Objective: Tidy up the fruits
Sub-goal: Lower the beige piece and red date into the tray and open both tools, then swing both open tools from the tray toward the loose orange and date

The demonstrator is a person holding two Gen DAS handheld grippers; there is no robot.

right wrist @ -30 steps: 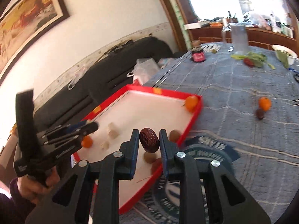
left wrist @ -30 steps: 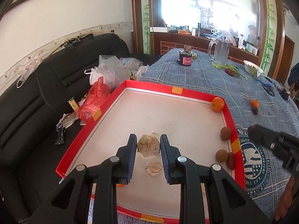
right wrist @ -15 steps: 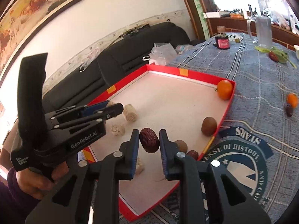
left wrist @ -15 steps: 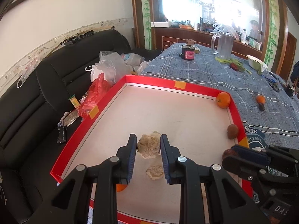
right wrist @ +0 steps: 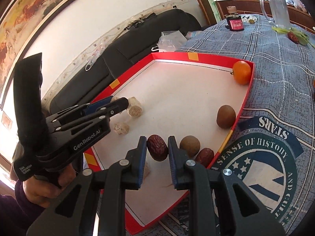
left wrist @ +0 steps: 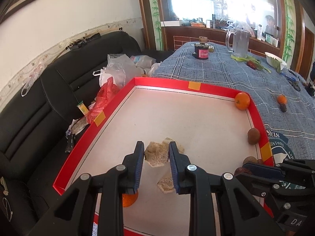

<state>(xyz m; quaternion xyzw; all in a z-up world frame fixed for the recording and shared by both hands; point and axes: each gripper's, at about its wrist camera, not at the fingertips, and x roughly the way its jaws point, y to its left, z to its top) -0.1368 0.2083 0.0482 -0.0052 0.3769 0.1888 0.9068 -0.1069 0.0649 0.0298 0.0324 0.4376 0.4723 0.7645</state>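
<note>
Red cardboard walls frame the shallow tray (left wrist: 173, 83) with its white floor, which sits on a table under a blue plaid cloth (left wrist: 226, 72). Over the tray's near left part the left gripper (left wrist: 156, 154) pinches a pale, crumbly beige chunk (left wrist: 156, 153) between its blue pads; a second chunk (left wrist: 166, 182) lies on the floor just below it, and a third (left wrist: 178, 146) peeks from behind the right finger. A small orange (left wrist: 129, 198) sits under the left finger near the front wall. In the right wrist view the right gripper (right wrist: 157, 150) clamps a wrinkled dark red date (right wrist: 157, 150) above the tray's near right side. Just beside it on the floor rest a round tan fruit (right wrist: 190, 144) and another red date (right wrist: 204, 156), touching each other, while a brown kiwi-like fruit (right wrist: 226, 116) lies farther along the right wall and a large orange (right wrist: 241, 72) sits in the far right corner. Out on the cloth, well apart from the tray, a little orange (left wrist: 282, 99) touches a dark fruit (left wrist: 283, 108). A clear glass pitcher (left wrist: 238, 42) and a black jar with a red label (left wrist: 201, 52) stand at the table's far end
</note>
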